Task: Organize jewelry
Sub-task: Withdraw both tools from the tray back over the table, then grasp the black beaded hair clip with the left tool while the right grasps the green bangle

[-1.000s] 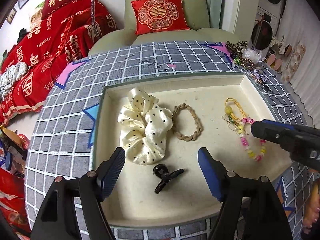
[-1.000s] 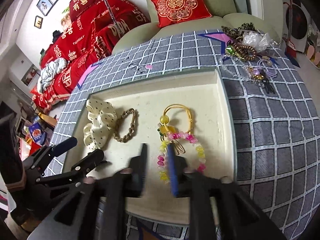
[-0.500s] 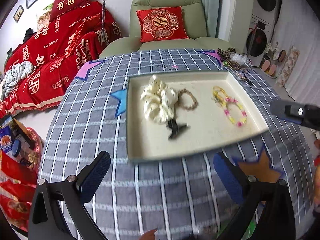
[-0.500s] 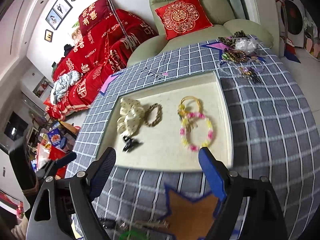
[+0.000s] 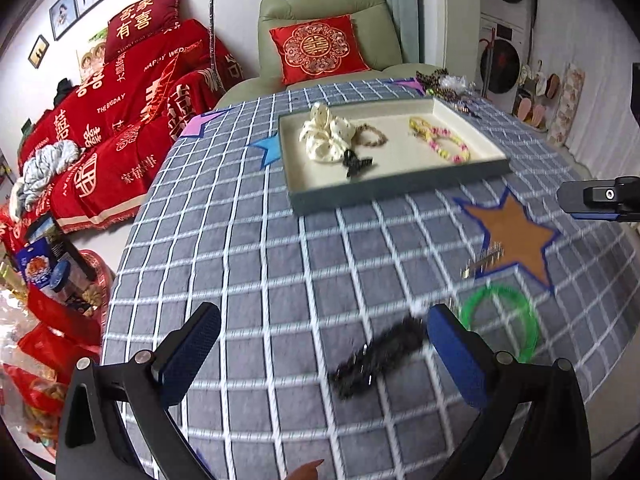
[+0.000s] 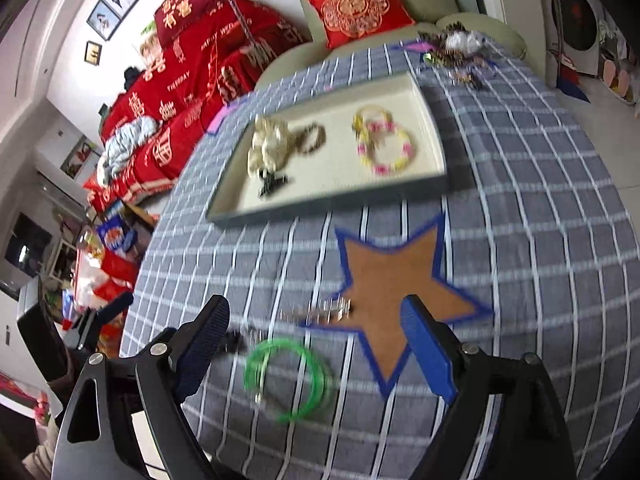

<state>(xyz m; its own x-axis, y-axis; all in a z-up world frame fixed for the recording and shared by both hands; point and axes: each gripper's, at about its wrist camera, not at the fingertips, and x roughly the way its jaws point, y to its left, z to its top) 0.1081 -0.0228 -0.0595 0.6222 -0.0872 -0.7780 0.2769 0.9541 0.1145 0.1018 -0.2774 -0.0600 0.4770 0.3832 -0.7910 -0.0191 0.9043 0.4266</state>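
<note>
Left wrist view: tray (image 5: 394, 190) edge lies beyond open checked cloth (image 5: 248, 264).

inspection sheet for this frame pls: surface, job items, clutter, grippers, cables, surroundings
Surface: round table under a grey checked cloth with star patches.
Job's things: tray holds cream scrunchie, braided band, black claw clip, pink-yellow bead bracelet. On the cloth nearby: green ring, black hair tie, small metal clip.
Clutter: jewelry pile at the far edge.
Grippers: left gripper and right gripper open, empty; jaws just opened.
Cables: nothing seen.
Surroundings: green armchair, red cushion, red blankets.
</note>
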